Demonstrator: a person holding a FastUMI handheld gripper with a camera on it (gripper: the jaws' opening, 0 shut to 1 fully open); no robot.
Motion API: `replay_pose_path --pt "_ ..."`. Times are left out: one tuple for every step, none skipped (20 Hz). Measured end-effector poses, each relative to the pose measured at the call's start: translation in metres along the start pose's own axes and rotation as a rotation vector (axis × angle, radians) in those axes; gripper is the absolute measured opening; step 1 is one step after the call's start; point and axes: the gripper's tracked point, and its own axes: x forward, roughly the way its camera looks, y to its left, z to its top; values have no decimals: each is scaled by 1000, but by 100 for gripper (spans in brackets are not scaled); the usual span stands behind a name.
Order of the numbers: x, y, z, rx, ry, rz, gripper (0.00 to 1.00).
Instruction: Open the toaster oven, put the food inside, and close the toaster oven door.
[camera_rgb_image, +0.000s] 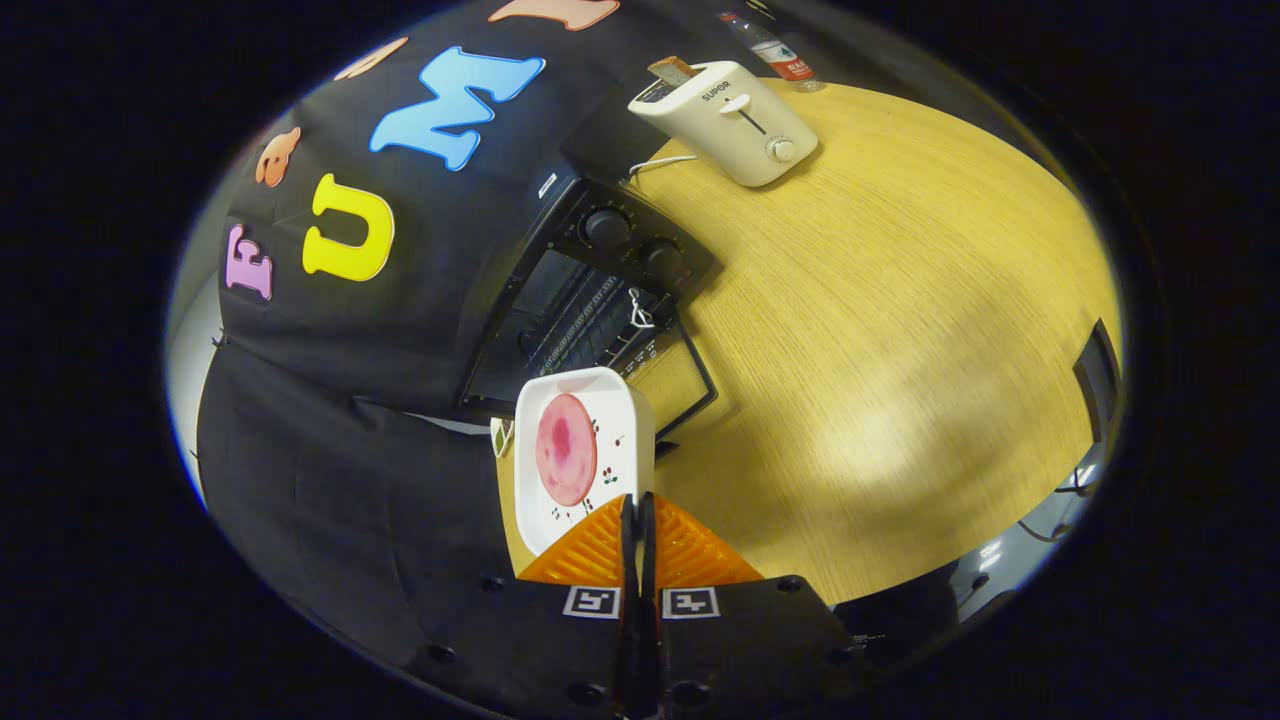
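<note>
the toaster oven (590, 300) sits left of centre in the frame, black, two round knobs on its panel, against the black cloth wall (330, 420). its glass door (672, 385) is dropped open toward the table, and the wire rack inside is visible. the food, a round pink slice (565, 449), lies on a white square plate (585, 400) with small printed sprigs, low in the frame just ahead of the open door. the wooden table (900, 330) runs wide and bare to the right of the oven. a cream pop-up toaster (725, 120) with bread in its slot stands at upper centre, a bottle (772, 50) behind it. the gripper (638, 515) at bottom centre has its fingers pressed together, pinching the plate's near rim.
</note>
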Motion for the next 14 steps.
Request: replay_pose_path --pt "10 3 2 8 -21 0 2" --pt "21 4 4 29 -38 -6 1" --pt "33 6 6 59 -52 -7 2" --pt "42 8 8 87 -61 -6 1" --pt "51 12 8 107 -66 -1 1" --pt "58 16 10 117 -68 2 1" --pt "67 19 10 119 -71 4 1" --pt "73 21 12 123 -72 3 2" --pt "82 24 14 134 -76 1 1" --pt "88 25 17 150 -81 1 2" --pt "95 28 19 168 -88 2 1" --pt "102 30 22 185 -95 6 1" --pt "109 32 25 199 -101 9 1" --pt "117 32 29 214 -110 8 1"
